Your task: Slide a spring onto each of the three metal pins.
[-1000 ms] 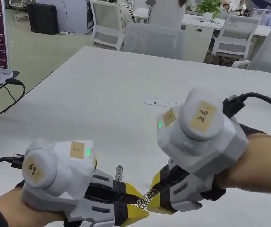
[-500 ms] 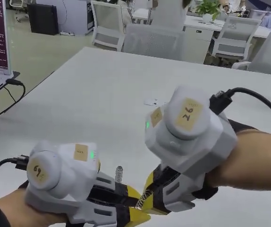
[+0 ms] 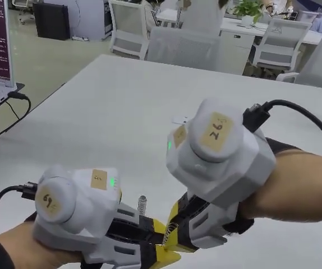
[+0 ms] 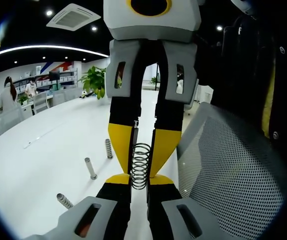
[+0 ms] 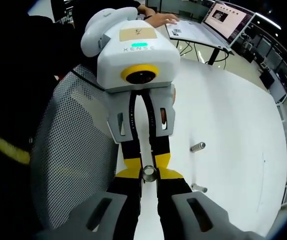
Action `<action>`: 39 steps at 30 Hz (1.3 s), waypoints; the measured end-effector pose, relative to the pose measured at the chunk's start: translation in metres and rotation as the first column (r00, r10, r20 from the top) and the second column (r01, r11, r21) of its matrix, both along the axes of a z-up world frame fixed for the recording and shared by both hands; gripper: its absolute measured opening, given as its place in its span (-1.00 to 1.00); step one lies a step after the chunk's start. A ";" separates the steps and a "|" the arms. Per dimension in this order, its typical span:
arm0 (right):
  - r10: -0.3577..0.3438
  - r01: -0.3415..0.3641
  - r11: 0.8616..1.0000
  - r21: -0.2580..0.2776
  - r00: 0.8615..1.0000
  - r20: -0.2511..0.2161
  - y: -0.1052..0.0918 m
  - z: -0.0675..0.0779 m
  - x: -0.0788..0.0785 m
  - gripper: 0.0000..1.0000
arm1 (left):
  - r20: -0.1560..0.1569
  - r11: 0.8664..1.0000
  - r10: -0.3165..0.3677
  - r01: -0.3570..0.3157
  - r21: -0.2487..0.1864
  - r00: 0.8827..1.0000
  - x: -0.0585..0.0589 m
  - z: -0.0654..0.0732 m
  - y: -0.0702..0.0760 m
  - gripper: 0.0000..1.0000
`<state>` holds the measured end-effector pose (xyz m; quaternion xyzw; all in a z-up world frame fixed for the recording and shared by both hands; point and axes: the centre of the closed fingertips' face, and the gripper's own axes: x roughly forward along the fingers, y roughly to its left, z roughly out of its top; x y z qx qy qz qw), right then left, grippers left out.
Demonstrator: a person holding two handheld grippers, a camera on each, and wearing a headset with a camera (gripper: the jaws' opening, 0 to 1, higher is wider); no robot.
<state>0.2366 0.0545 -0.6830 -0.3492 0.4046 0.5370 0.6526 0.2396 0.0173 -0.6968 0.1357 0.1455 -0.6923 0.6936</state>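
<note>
Spring is pinched at both ends: the left gripper has its jaws closed on the near end, and the right gripper has its jaws closed on the far end. The two sets of tips sit almost nose to nose over the white table. Off to the side, three metal pins stand upright on that table, apart from the held coil.
</note>
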 end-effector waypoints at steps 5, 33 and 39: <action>-0.005 0.005 1.000 0.002 1.000 -0.001 -0.001 0.000 0.002 -0.84 | 0.001 1.000 0.007 -0.007 0.014 1.000 0.001 -0.003 0.001 -0.90; -0.083 0.083 0.997 -0.005 0.996 0.041 -0.029 0.005 0.022 -0.84 | -0.031 0.996 0.092 -0.092 0.013 0.995 0.015 -0.009 0.017 -0.40; -0.094 0.095 0.996 -0.005 0.994 0.049 -0.032 0.005 0.026 -0.84 | -0.029 0.991 0.132 -0.132 0.010 0.991 0.021 -0.012 0.025 -0.33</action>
